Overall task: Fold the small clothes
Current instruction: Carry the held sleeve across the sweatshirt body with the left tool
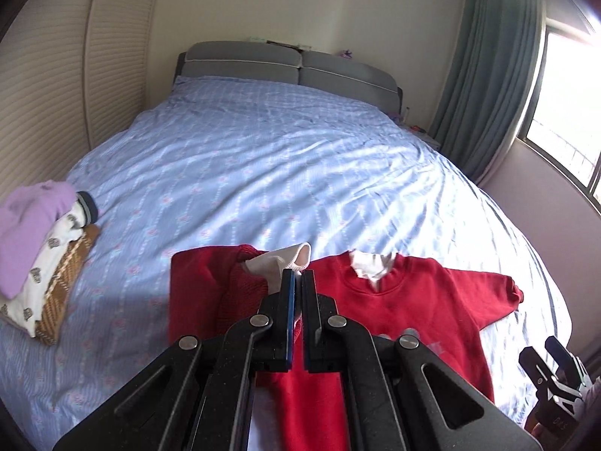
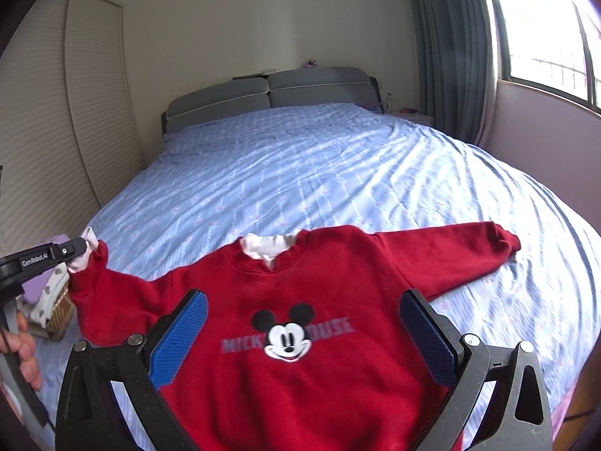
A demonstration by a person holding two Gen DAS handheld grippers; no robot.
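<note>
A small red sweatshirt (image 2: 300,293) with a Mickey Mouse print and a white inner collar lies face up on the blue bed sheet (image 2: 300,173). My left gripper (image 1: 298,276) is shut on the white cuff (image 1: 281,263) of its left sleeve and holds that sleeve lifted off the bed; it also shows in the right wrist view (image 2: 80,248). My right gripper (image 2: 300,323) is open and empty, hovering over the sweatshirt's chest. It shows at the lower right of the left wrist view (image 1: 556,360). The other sleeve (image 2: 469,248) lies stretched out to the right.
A stack of folded clothes (image 1: 41,248), purple on top, rests on a woven basket at the bed's left edge. Grey headboard (image 1: 285,64) at the far end, louvred wardrobe doors on the left, curtain and window (image 2: 544,37) on the right.
</note>
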